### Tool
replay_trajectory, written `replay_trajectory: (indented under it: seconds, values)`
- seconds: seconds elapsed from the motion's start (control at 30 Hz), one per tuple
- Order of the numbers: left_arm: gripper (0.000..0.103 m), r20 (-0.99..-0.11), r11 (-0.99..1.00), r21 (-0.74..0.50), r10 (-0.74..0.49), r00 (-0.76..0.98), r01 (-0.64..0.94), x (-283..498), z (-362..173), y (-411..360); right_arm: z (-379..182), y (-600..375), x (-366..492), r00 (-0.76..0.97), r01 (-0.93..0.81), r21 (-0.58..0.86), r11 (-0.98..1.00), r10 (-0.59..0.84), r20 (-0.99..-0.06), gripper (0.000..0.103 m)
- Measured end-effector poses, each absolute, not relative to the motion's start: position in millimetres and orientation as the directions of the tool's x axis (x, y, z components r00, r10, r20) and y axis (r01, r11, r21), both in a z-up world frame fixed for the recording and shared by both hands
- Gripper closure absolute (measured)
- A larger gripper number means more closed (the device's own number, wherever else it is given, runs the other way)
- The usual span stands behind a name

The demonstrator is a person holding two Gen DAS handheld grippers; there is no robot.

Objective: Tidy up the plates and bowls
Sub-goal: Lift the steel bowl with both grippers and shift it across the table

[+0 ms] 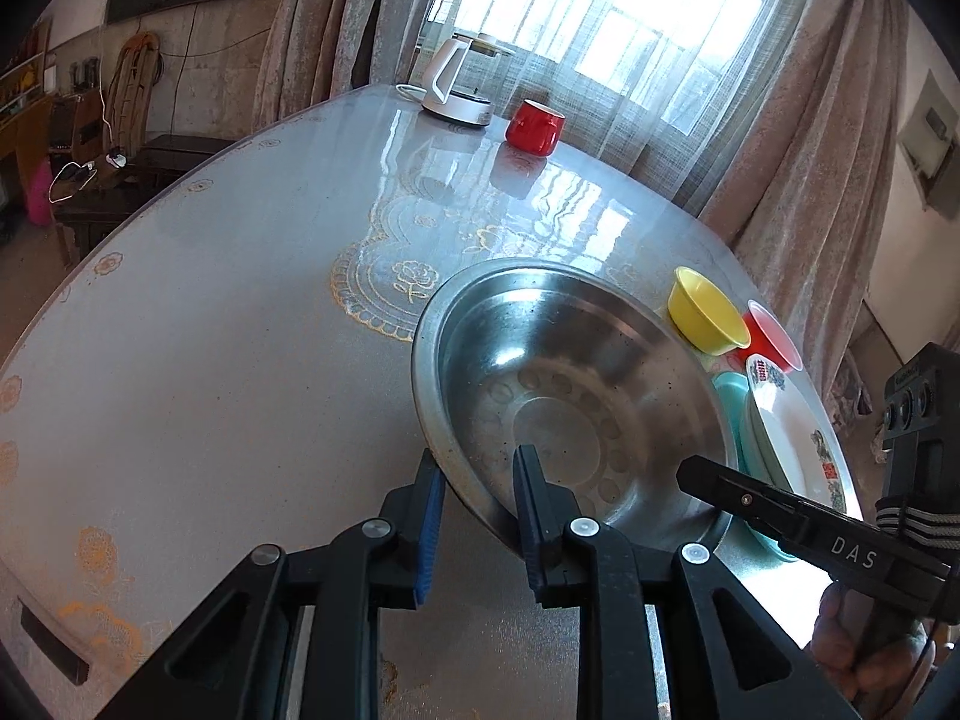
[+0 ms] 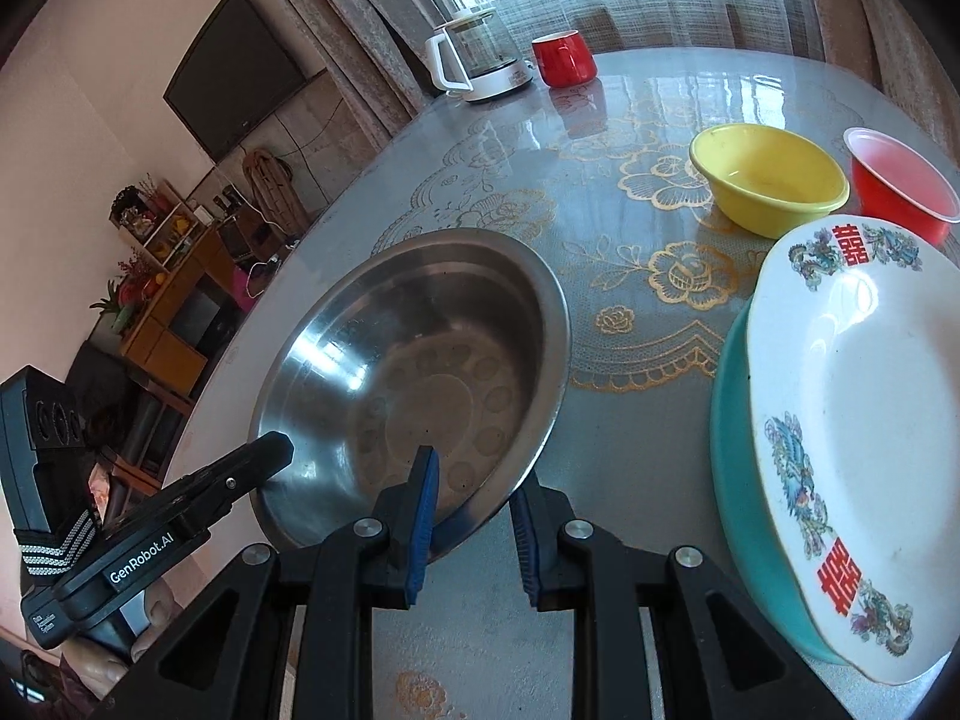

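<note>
A large steel basin (image 1: 564, 384) sits tilted on the round table, also in the right wrist view (image 2: 420, 360). My left gripper (image 1: 480, 498) straddles the basin's near-left rim, one finger outside and one inside, closed on it. My right gripper (image 2: 474, 516) straddles the near-right rim the same way. A white patterned plate (image 2: 852, 420) lies on a teal plate (image 2: 735, 450) to the right. A yellow bowl (image 2: 768, 177) and a red plastic bowl (image 2: 900, 180) stand behind them.
A white kettle (image 2: 474, 54) and a red mug (image 2: 564, 57) stand at the table's far edge by the curtained window. The table (image 1: 210, 330) has a glossy floral cover. A television and shelves stand beyond the left edge.
</note>
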State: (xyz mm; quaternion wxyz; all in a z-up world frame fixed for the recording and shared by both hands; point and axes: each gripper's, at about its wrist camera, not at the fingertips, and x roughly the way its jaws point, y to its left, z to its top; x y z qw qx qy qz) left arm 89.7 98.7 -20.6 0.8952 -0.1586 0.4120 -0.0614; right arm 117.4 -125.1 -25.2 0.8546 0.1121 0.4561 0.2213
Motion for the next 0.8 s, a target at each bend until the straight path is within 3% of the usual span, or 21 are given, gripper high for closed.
replay_trajectory:
  seconds: [0.4,0.53,0.8]
  values:
    - [0.075,-0.723,0.967,-0.252,-0.167,0.670,-0.030,81.7,-20.0,91.1,-32.8,-129.4,115.9,0.489,-0.273,0.423,0.864,0.503,-0.712,0.076]
    - [0.074,-0.695,0.985,-0.165,-0.075,0.715,-0.058,76.1,-11.8,89.7,-29.9,-131.0,111.7,0.524,-0.280,0.389,0.878,0.479,-0.704,0.071]
    - [0.071,-0.668,0.990,-0.124,-0.031,0.744,-0.070,72.5,-0.4,91.5,-25.8,-138.4,103.3,0.555,-0.298,0.391,0.871,0.492,-0.671,0.069]
